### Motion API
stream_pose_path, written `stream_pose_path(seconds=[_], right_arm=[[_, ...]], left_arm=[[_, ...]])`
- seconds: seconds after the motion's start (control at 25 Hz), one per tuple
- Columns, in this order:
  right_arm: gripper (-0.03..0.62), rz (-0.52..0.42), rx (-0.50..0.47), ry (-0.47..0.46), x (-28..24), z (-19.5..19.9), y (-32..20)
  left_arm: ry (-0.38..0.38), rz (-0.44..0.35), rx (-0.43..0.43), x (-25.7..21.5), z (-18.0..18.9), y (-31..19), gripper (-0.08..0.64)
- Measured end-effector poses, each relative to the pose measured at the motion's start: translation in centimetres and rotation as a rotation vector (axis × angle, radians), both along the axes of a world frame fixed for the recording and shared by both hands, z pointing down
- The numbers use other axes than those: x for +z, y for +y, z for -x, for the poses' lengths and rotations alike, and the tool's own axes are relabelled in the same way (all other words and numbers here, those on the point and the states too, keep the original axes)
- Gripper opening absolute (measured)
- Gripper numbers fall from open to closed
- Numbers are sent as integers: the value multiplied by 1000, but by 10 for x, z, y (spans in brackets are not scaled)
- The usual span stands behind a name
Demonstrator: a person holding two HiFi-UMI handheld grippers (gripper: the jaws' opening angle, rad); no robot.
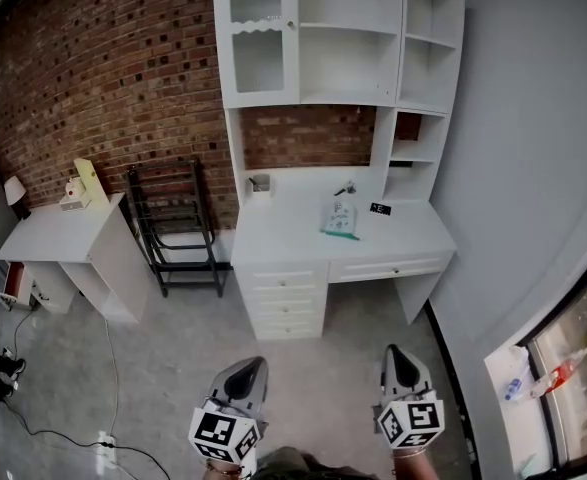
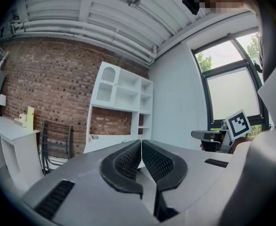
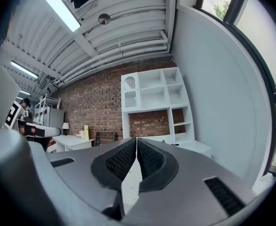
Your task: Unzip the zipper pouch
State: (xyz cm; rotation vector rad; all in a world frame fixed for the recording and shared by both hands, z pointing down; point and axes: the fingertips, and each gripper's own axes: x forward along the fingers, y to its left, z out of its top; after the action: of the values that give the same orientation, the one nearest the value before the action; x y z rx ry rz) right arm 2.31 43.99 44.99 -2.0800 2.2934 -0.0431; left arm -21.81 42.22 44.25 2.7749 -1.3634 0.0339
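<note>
I'm standing back on the grey floor [image 1: 173, 368], facing a white desk with a shelf unit [image 1: 338, 38] built over it against the brick wall [image 1: 103, 78]. To its left a black folding rack [image 1: 178, 230] leans at the wall. Further left is a low white side table [image 1: 68, 236] carrying a small lamp [image 1: 15, 193] and a pale yellow-green item [image 1: 91, 180]. A dark cable [image 1: 68, 430] trails over the floor at lower left. On the right a window sill [image 1: 518, 388] holds a bottle [image 1: 558, 373].

The zipper pouch [image 1: 340, 219] lies flat on the worktop [image 1: 283, 233], right of its middle, above the drawer front [image 1: 388, 268]. A small black tag [image 1: 380, 208] sits just to its right, a small dark item [image 1: 345, 188] lies behind it, and a little grey holder [image 1: 260, 182] stands near the back wall.

Both tools hang low in front of me, well apart from the desk, with open floor between them and the pouch. The left gripper [image 1: 247, 376] has its jaws pressed together with nothing between them. The right gripper [image 1: 398, 363] is the same, ribbed pads meeting and empty. The pouch lies ahead, roughly between the lines of the two.
</note>
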Motion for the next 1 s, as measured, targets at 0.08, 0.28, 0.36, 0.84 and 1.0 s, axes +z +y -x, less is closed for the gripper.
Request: stream_pose_path(seconds=[0.08,0.28,0.36,0.84,1.0], right_arm=[[26,8,-10,8,4,2,-1],[155,31,-45,4,9,7,-3],[174,34,-57,11,10,9,-5],[284,47,-86,45,13,16,-14],[353,37,-95,54,11,18,-19]], left_arm=[[3,-1,-4,1,1,0,3],[7,11,1,3,-1,-1,5],[7,19,8,5,-2,-3,6],[20,39,5,8,-1,-9,332],[19,29,30,7,-9,-10,444]])
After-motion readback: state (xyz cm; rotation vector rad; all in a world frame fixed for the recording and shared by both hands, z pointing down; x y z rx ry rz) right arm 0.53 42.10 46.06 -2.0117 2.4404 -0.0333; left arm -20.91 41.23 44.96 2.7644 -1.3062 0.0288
